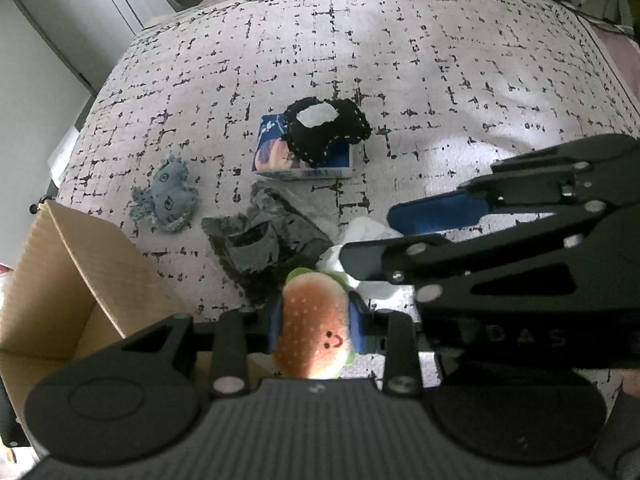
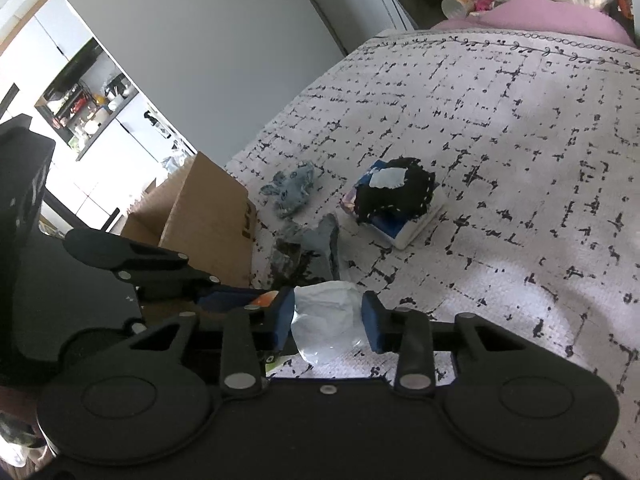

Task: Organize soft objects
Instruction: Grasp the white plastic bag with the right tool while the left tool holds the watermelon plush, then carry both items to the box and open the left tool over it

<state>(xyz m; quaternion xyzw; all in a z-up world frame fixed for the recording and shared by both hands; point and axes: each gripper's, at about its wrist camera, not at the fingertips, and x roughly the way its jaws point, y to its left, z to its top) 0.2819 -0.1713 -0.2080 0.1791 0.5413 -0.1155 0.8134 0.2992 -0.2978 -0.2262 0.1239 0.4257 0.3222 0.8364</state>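
My left gripper [image 1: 316, 312] is shut on a small burger plush [image 1: 312, 336] with a smiling face, held just right of the open cardboard box [image 1: 60, 280]. My right gripper [image 2: 328, 312] is shut on a crumpled white soft thing [image 2: 324, 328] on the patterned bedspread [image 2: 520, 160]; both blue pads touch its sides. In the left wrist view the right gripper reaches in from the right over that white thing [image 1: 372, 232]. Further off lie a crumpled grey cloth [image 1: 260, 240], a blue-grey denim plush [image 1: 168, 196] and a black stitched plush [image 1: 324, 128].
The black plush rests on a flat blue-and-white pack [image 1: 304, 164]. The cardboard box [image 2: 204, 216] stands at the bed's left edge. A paper cup [image 2: 458, 4] and clutter sit beyond the far edge, with a pink cover [image 2: 552, 20] there.
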